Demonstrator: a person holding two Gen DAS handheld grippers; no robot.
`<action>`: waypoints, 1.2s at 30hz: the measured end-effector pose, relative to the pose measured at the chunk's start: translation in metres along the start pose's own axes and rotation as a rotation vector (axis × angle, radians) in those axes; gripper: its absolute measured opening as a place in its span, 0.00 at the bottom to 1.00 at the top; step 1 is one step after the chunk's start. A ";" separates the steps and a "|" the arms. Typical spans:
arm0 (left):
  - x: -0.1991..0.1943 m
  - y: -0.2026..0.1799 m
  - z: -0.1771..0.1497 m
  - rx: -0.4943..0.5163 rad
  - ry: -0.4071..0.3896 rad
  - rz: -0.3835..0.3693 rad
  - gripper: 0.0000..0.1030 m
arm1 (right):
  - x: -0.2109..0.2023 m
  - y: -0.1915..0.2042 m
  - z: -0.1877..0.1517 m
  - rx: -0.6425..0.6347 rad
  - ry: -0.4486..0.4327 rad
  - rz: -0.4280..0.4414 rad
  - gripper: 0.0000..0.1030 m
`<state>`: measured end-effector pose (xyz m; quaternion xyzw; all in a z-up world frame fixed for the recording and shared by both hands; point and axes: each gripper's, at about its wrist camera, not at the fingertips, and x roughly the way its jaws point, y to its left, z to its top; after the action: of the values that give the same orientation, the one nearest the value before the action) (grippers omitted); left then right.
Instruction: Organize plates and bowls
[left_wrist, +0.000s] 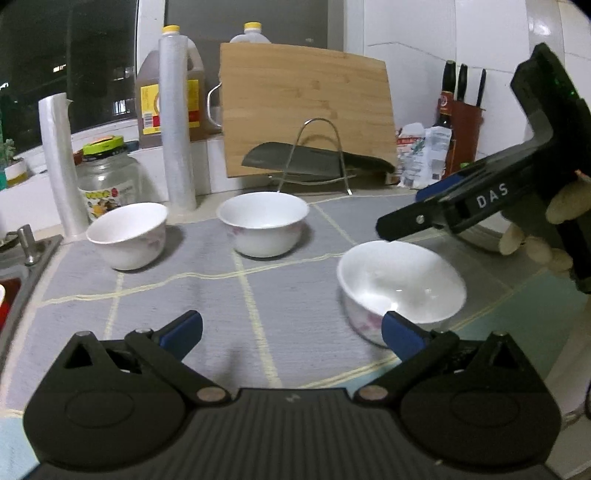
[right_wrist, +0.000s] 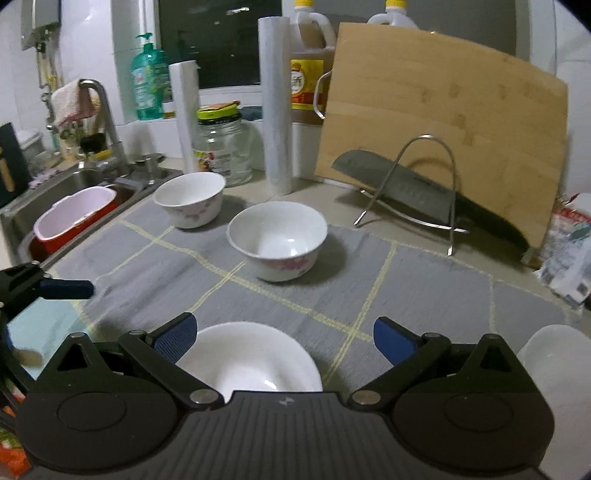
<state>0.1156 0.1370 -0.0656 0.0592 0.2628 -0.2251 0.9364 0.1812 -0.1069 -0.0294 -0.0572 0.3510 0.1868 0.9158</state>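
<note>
Three bowls on the mat (left_wrist: 184, 266); left gripper (left_wrist: 291, 332) gaping, empty, right pad beside near bowl (left_wrist: 400, 286) — could nudge it. Right gripper (right_wrist: 284, 336) wide, empty over same bowl — a careless close tips it.

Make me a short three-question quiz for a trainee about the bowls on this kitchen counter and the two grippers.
1. True or false: the left hand-held gripper is shut on a bowl.
2. How many white bowls stand on the grey checked mat in the left wrist view?
3. What leans against the wall behind the wire rack: A) a tray, B) a wooden cutting board, C) a pan?

Key
1. False: both it and the right hand-held gripper are open and empty.
2. Three: the far-left bowl, the middle bowl and the near bowl.
3. B.
</note>
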 end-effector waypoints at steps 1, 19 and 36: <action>0.001 0.003 0.002 0.003 0.007 0.001 0.99 | 0.001 0.002 0.001 -0.004 0.004 -0.008 1.00; 0.006 0.005 0.066 -0.084 0.021 0.263 0.99 | -0.002 -0.012 0.021 -0.119 -0.072 0.090 1.00; 0.054 0.037 0.096 -0.125 0.082 0.116 0.99 | 0.012 -0.006 0.032 -0.106 -0.070 0.006 1.00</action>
<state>0.2181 0.1266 -0.0119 0.0250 0.3108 -0.1510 0.9381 0.2115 -0.1011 -0.0134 -0.0979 0.3087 0.2100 0.9225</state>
